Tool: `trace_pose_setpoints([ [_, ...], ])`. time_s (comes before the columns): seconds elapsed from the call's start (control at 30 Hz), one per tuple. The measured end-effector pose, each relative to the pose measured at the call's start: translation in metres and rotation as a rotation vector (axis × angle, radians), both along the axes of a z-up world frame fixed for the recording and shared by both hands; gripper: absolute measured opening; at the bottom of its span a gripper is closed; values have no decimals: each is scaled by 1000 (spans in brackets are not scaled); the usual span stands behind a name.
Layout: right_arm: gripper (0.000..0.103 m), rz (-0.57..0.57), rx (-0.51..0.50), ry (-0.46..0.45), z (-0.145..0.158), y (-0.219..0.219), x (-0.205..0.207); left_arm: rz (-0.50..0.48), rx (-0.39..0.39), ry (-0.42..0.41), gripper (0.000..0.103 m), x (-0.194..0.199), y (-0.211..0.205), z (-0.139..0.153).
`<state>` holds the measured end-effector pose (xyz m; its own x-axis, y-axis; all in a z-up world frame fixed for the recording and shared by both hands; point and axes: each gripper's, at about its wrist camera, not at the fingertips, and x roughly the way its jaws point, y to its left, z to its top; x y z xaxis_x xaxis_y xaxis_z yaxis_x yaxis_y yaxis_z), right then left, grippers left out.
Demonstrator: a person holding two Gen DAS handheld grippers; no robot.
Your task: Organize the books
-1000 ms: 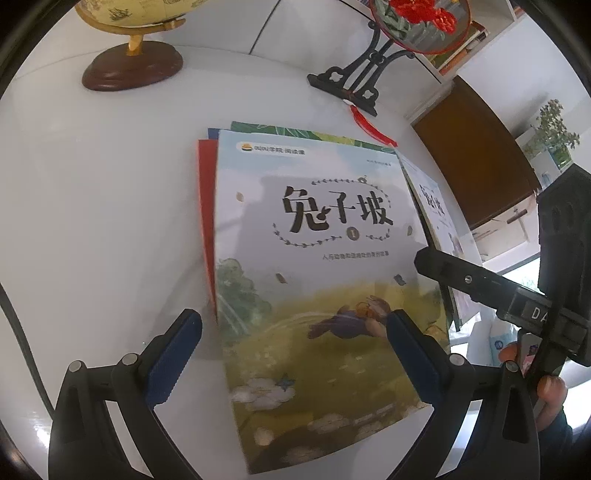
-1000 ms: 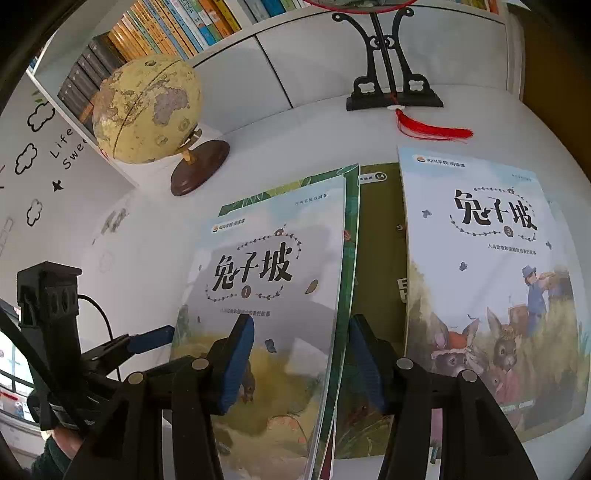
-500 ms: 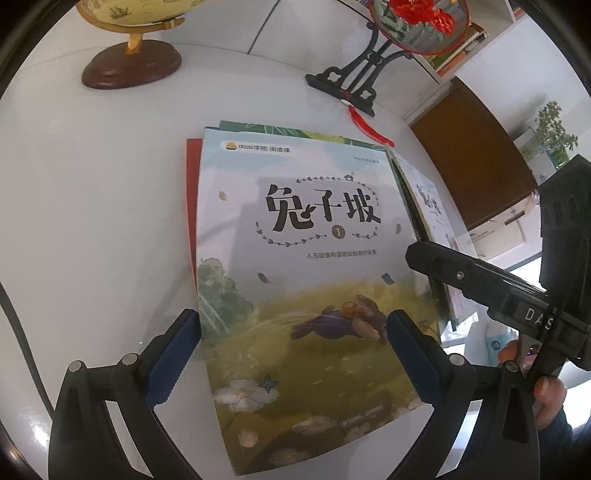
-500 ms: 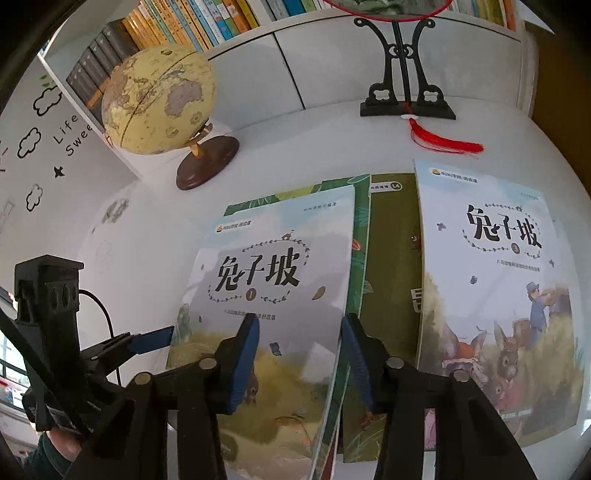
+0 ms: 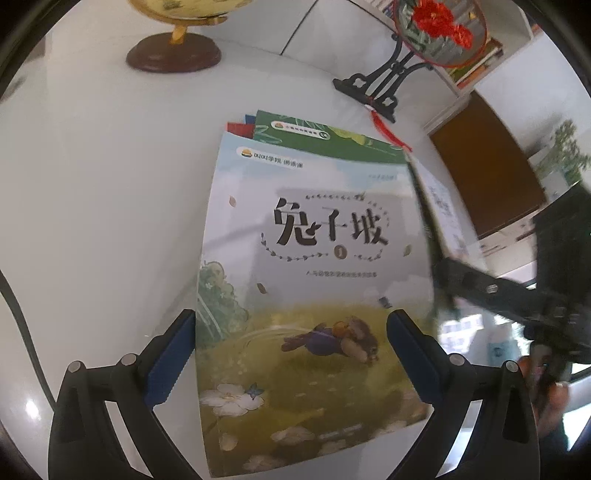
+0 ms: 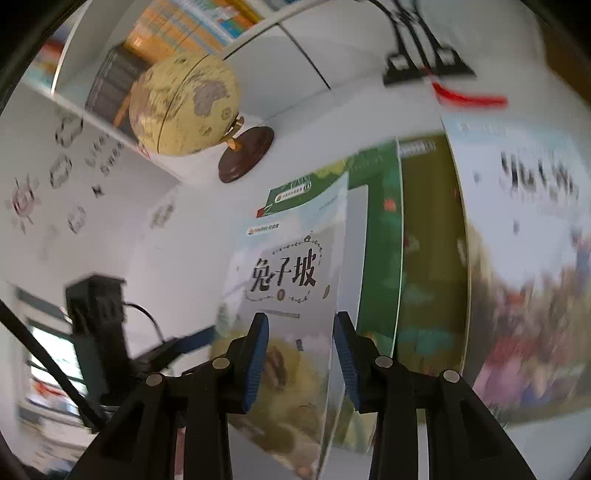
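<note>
The top book (image 5: 314, 295) fills the middle of the left wrist view, its pale cover printed with the large characters 兔子坡 and a small numeral 1 in a dot beneath; the smaller lines above and below the title are too fine to read. It lies on a green book (image 5: 332, 138), whose upper edge shows above it, with a red corner (image 5: 238, 128) peeking out at the upper left of the pile. The left gripper (image 5: 291, 354) is spread wide, one blue pad at each long edge of the cover, and whether they touch it cannot be told. In the right wrist view the right gripper (image 6: 300, 363) straddles the cover's raised right edge, one pad over the cover and the other past that edge, with a clear gap between them and nothing visibly pinched. At the right of that frame lies a second pale book (image 6: 524, 266), its title blurred. The white table (image 5: 103, 206) is bare to the left of the pile. At the upper left stands a globe (image 6: 183, 107) on a dark wooden base, and at the upper right a black fan stand (image 5: 380, 83) with a red tassel (image 6: 469, 99) trailing toward the books. Shelved books (image 6: 184, 26) line the top of the right wrist frame.
</note>
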<state>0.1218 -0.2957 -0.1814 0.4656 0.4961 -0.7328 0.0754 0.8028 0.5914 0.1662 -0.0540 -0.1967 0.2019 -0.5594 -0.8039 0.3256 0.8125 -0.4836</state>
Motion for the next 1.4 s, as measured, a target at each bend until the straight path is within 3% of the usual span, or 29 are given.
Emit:
trace_pose_setpoints([
  [0.1,36,8,-14,35,-5,2,-14,-11,-1,21,100,-17,3,-2],
  [0.4,36,138,-234,142,-7,35,-77,19,-17,81,99,-34,5,-10],
  [0.5,36,149,-205,167,-22,41,-82,20,-19,83,99,-32,3,-12],
  [0.67,36,169,-172,144,-31,56,-74,29,11,81,99,-43,2,-11],
  [0.8,36,209,-297,81,-20,67,-75,49,-53,65,96,-57,9,2],
  [0.93,36,241,-281,10,-4,65,-77,52,-161,41,94,-68,13,25],
  [1.07,36,292,-349,-56,10,77,-84,57,-103,-20,94,-72,3,34],
  [1.17,36,294,-346,-55,5,78,-80,73,-118,4,94,-72,4,33],
  [1.27,36,290,-331,-92,12,72,-85,72,-103,-46,94,-77,4,45],
  [1.4,36,323,-397,-161,33,82,-92,82,-110,-89,94,-74,11,59],
])
